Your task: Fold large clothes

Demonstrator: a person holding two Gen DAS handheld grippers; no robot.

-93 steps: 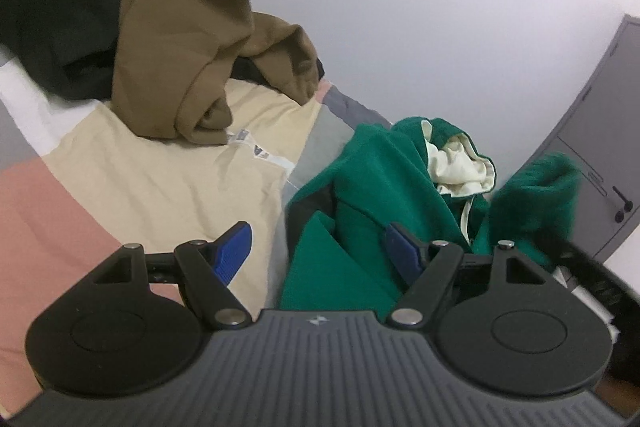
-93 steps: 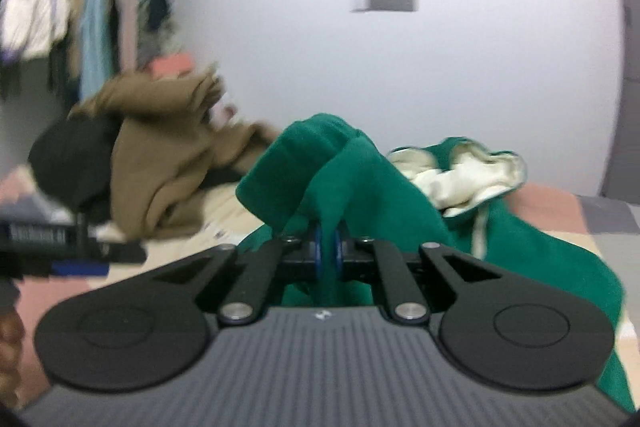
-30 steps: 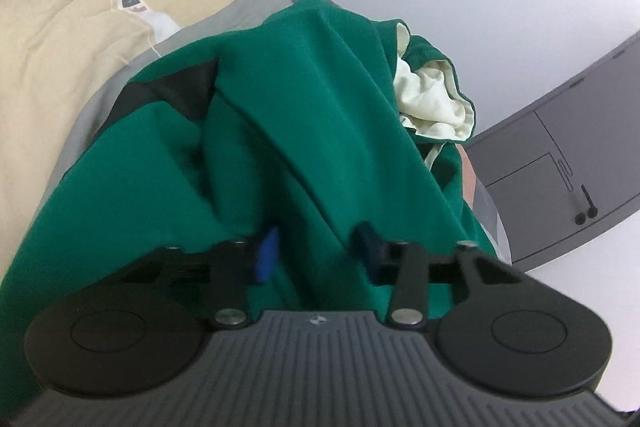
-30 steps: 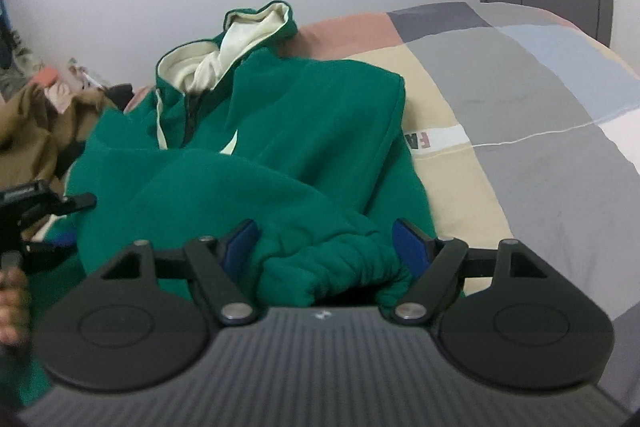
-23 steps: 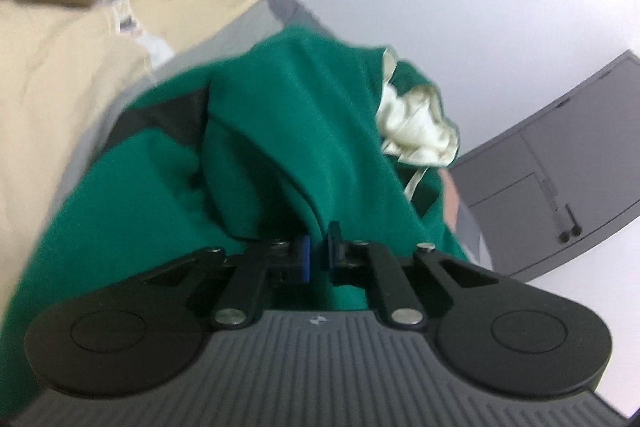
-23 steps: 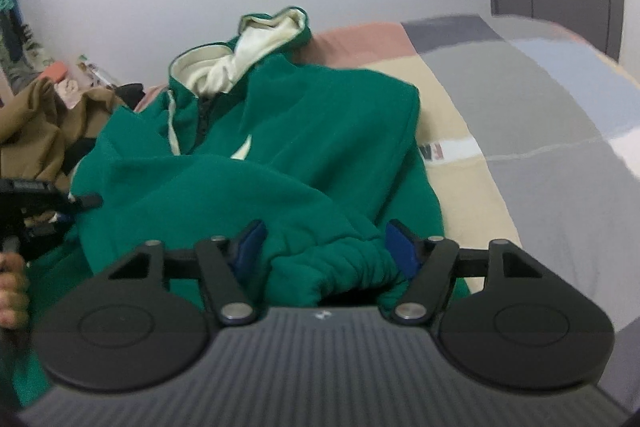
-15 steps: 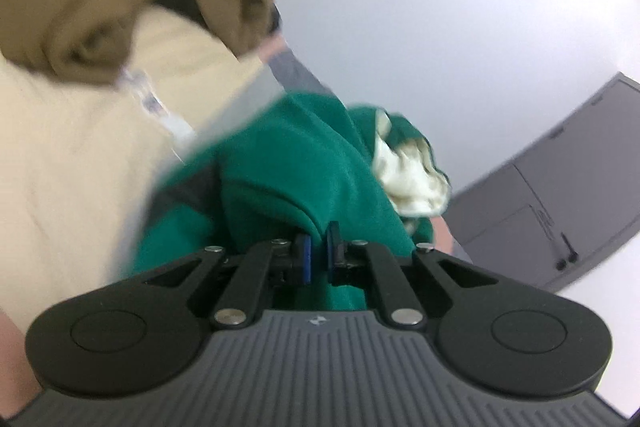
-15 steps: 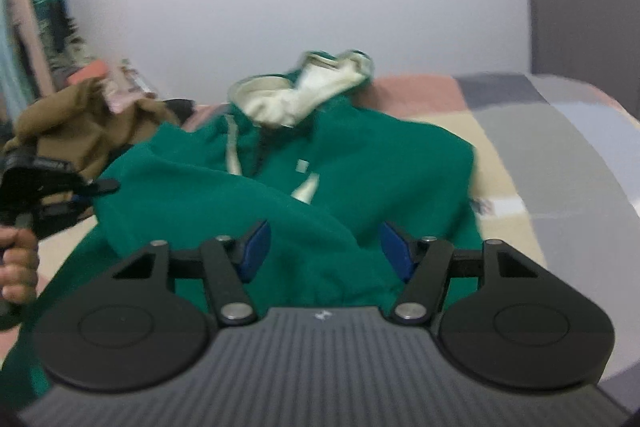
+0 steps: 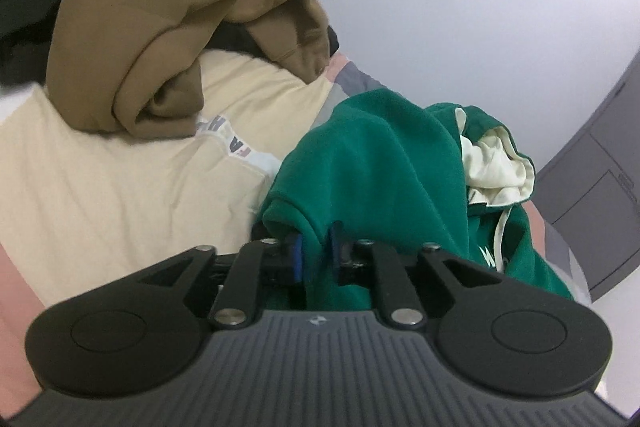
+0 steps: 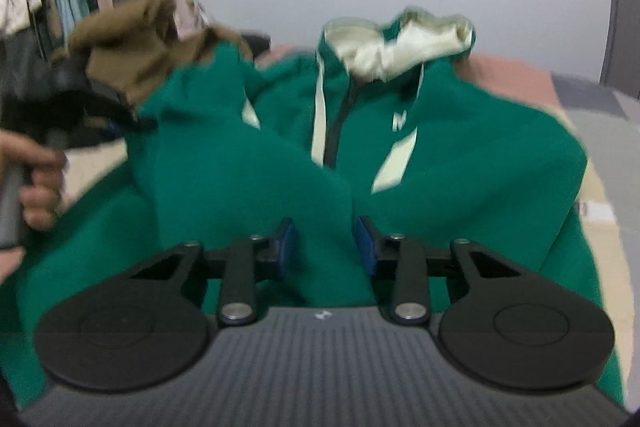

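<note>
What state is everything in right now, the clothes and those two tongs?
Green hoodie: unfolded, rumpled on the bed.
Brown garment: heaped, unfolded.
Left tongs: just been opening, hoodie fold loose between them.
Right tongs: just been closing, pressing a thick hoodie fold.
Door: shut.

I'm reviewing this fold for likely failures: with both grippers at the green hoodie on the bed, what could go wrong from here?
1. The left gripper has just been opening, with a fold of the green hoodie between its pads; the fabric may slip out.
2. The right gripper has just been closing on a thick bunch, so it may trap extra layers and fold crookedly.
3. The brown garment lies close by and could get dragged along.
</note>
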